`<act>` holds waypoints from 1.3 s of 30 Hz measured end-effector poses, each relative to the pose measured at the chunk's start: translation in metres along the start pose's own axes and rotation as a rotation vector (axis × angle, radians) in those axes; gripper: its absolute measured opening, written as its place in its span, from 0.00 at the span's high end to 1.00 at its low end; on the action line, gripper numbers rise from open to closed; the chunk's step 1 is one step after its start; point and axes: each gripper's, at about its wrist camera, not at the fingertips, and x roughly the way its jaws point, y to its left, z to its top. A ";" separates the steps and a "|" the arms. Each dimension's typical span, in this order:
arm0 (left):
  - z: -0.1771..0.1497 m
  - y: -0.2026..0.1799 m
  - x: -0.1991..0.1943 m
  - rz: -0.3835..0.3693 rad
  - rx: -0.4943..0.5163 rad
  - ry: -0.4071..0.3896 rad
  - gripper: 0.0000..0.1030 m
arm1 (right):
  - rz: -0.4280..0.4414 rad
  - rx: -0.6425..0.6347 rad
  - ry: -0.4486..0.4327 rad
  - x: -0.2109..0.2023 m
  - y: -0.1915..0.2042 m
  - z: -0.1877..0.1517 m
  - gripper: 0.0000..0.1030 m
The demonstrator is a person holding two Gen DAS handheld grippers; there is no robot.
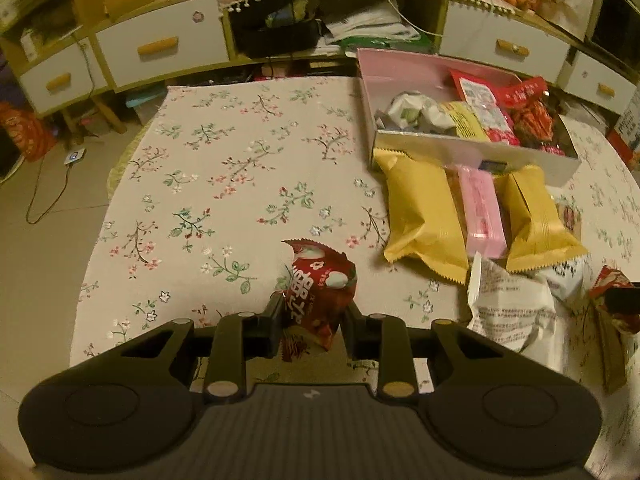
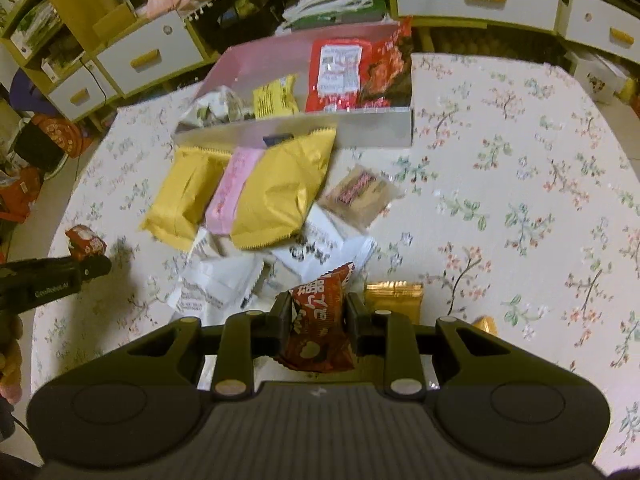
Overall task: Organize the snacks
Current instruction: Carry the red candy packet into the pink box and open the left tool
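Left gripper: clamping a red packet, its pads pressing on both sides.
Left packet axis: standing nearly upright between the fingers, long axis running away from the camera, crimped top edge pointing up and toward the far side of the table; the lower end is hanging below the pads.
Left packet place: raised over bare cloth, well apart from the box.
Right gripper: squeezing a 2nd red packet, pads touching both sides.
Right packet axis: long axis lying along the fingers, top leaning slightly right; the lower end is spreading out below the pads.
Right packet place: sitting over the near edge of the pile, just beside a gold packet.
Pile: 2 yellow bags with a pink bar between them are lying against the box's front wall; white wrappers are lying nearer, partly under them.
Box: holding red, yellow and white packets.
Hidden: the gold packet's lower part is lying behind the right finger; the white wrappers are overlapping, so their count is unclear.
Cut off: in the right view only the left gripper's tip and a hand at the frame edge are showing.
Hard to read: print on all the wrappers is blurring.
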 end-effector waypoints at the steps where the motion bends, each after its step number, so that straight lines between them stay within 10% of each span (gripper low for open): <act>1: 0.001 0.000 -0.001 -0.001 -0.005 -0.005 0.67 | 0.003 0.002 -0.008 -0.002 -0.001 0.002 0.75; 39: 0.107 -0.111 0.051 -0.222 0.042 -0.177 0.67 | 0.097 0.131 -0.193 0.031 -0.028 0.113 0.75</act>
